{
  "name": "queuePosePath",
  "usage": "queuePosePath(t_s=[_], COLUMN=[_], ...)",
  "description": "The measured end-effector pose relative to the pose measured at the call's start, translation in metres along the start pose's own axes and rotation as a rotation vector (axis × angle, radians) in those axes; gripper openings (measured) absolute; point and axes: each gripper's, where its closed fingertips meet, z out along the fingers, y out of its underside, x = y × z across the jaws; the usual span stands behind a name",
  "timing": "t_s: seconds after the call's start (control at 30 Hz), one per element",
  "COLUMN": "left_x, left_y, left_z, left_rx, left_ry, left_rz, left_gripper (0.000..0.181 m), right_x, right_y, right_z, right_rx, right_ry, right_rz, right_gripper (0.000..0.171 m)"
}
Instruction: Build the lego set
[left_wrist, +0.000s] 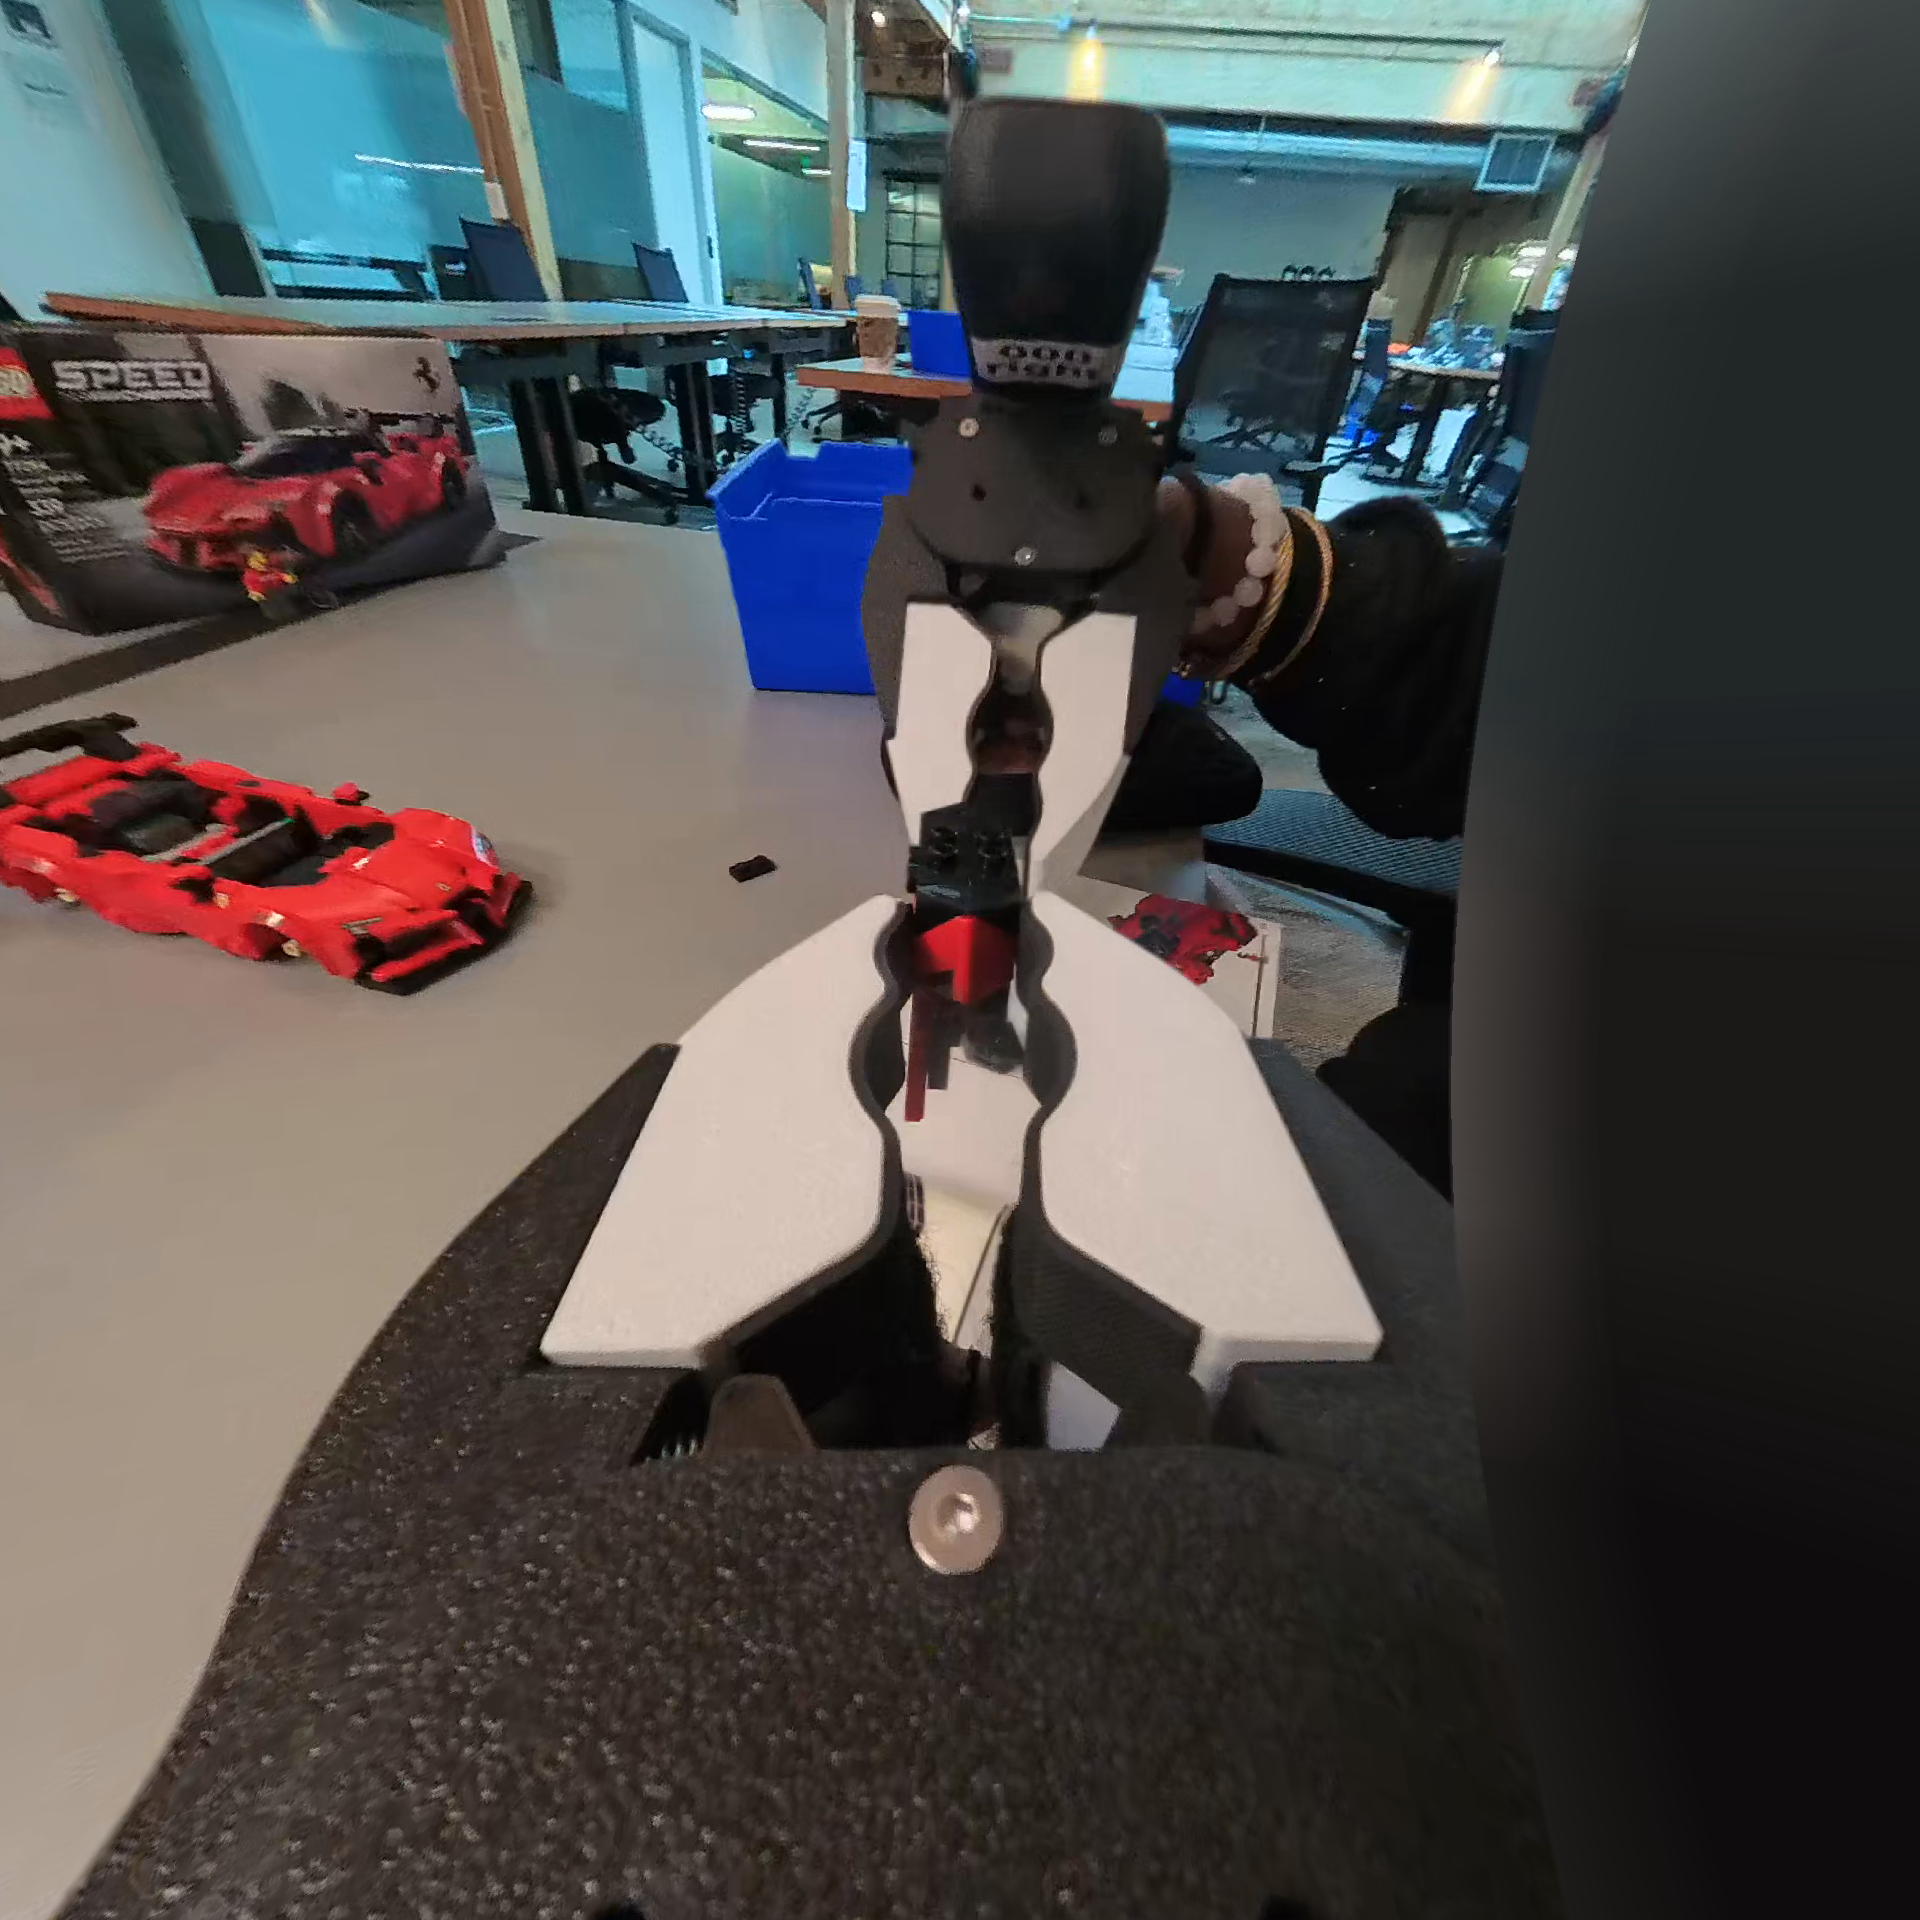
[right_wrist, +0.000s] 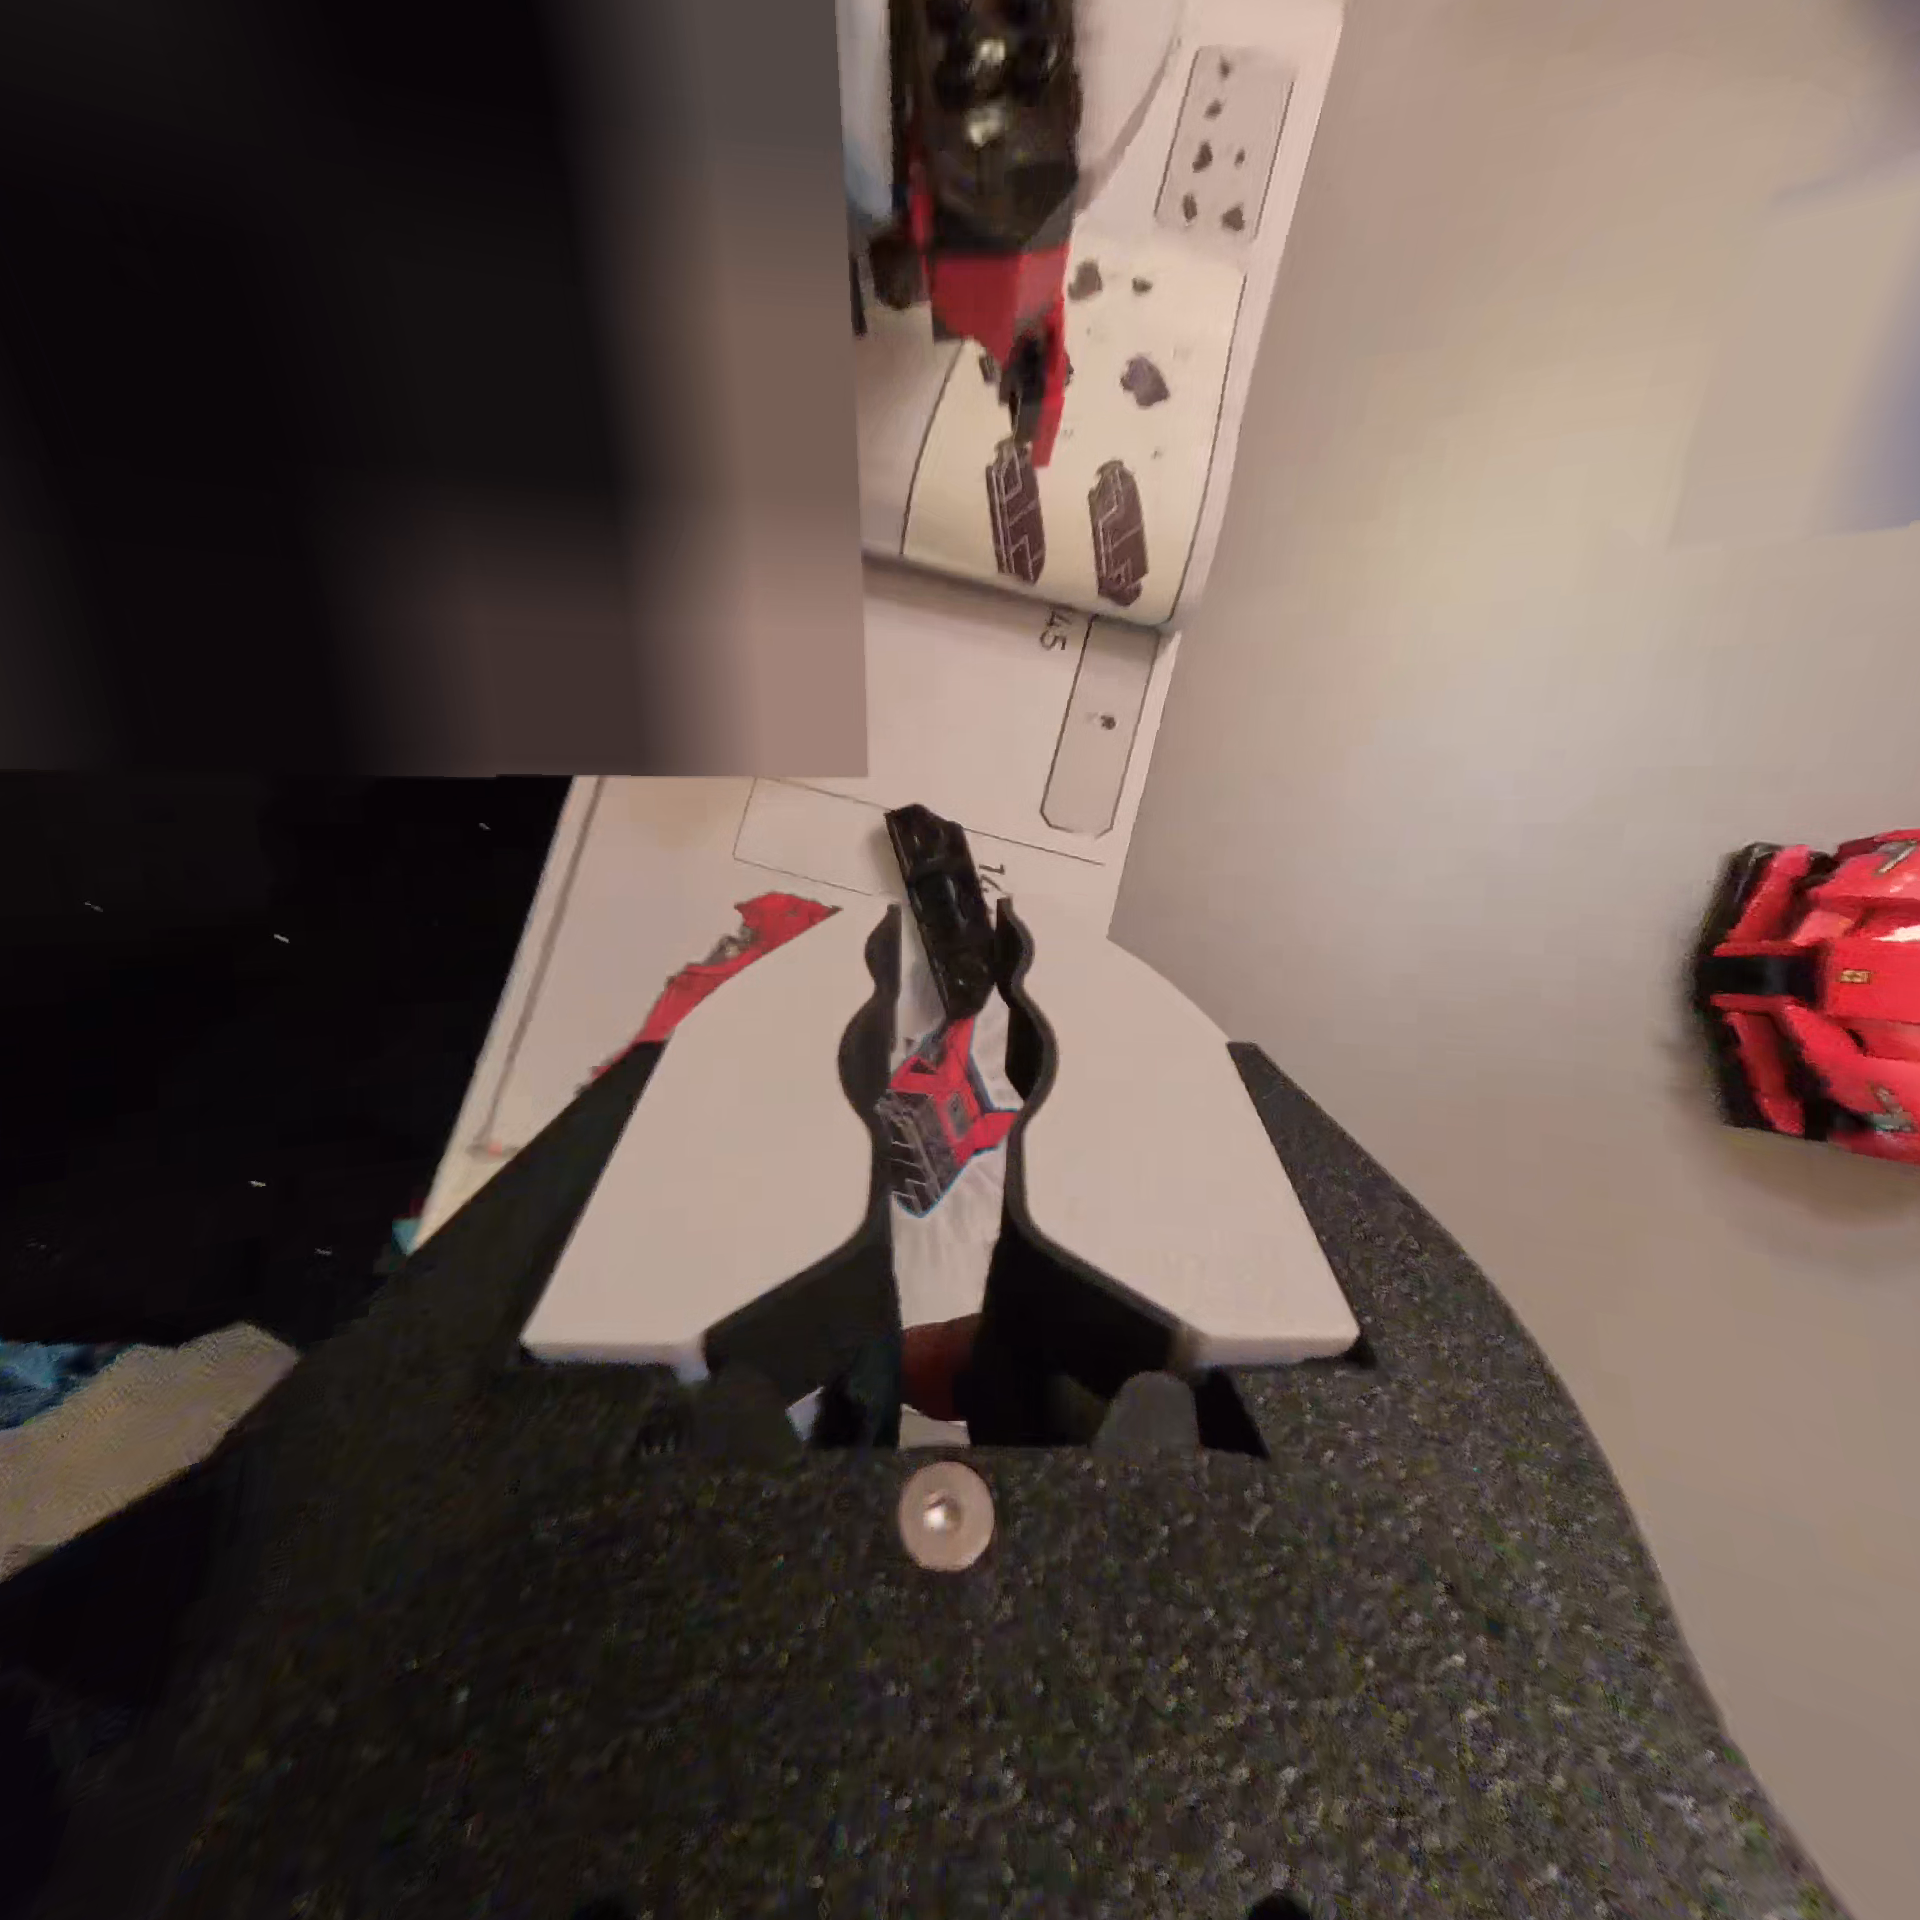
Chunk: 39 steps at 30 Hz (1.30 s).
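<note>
Gripping a red-and-black brick assembly (left_wrist: 961, 935), left tool (left_wrist: 961, 925); right tool (right_wrist: 940, 935) pinches a black plate (right_wrist: 940, 914).

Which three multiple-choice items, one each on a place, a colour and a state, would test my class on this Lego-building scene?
1. Where does the red Lego car lie in the left wrist view?
A. On the grey table, left of the left tongs
B. Inside a blue bin
C. On top of the set's box

2. What colour is the Lego piece held by the right tongs?
A. Yellow
B. White
C. Black

3. What state are the left tongs in?
A. Wide open and empty
B. Shut on a red and black sub-assembly
C. Lying flat on the table

Answers:
1 A: the car sits on the bare tabletop off to the left.
2 C: the piece sticking out between the fingertips is black.
3 B: the fingers close around the small red and black build.
</note>
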Motion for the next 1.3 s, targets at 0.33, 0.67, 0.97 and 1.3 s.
queuePosePath(t_s=[0.33, 0.67, 0.97, 1.3], left_x=[0.0, -0.004, -0.002, -0.003], left_y=[0.002, -0.002, -0.002, -0.002], left_z=[-0.001, -0.003, -0.002, -0.002], left_rx=[0.011, 0.053, 0.056, 0.057], left_ry=[0.032, 0.026, 0.032, 0.039], left_rz=[-0.027, -0.076, -0.092, -0.108], left_gripper=[0.018, 0.018, 0.018, 0.018], right_x=[0.007, 0.014, 0.006, -0.006], right_y=[0.019, 0.011, 0.004, 0.01], right_z=[0.023, 0.014, 0.011, 0.006], right_rx=[-0.115, -0.085, -0.017, 0.068], right_ry=[-0.163, 0.306, 0.483, 0.449], right_rz=[0.076, -0.202, -0.235, -0.104], right_gripper=[0.026, 0.003, 0.001, 0.002])
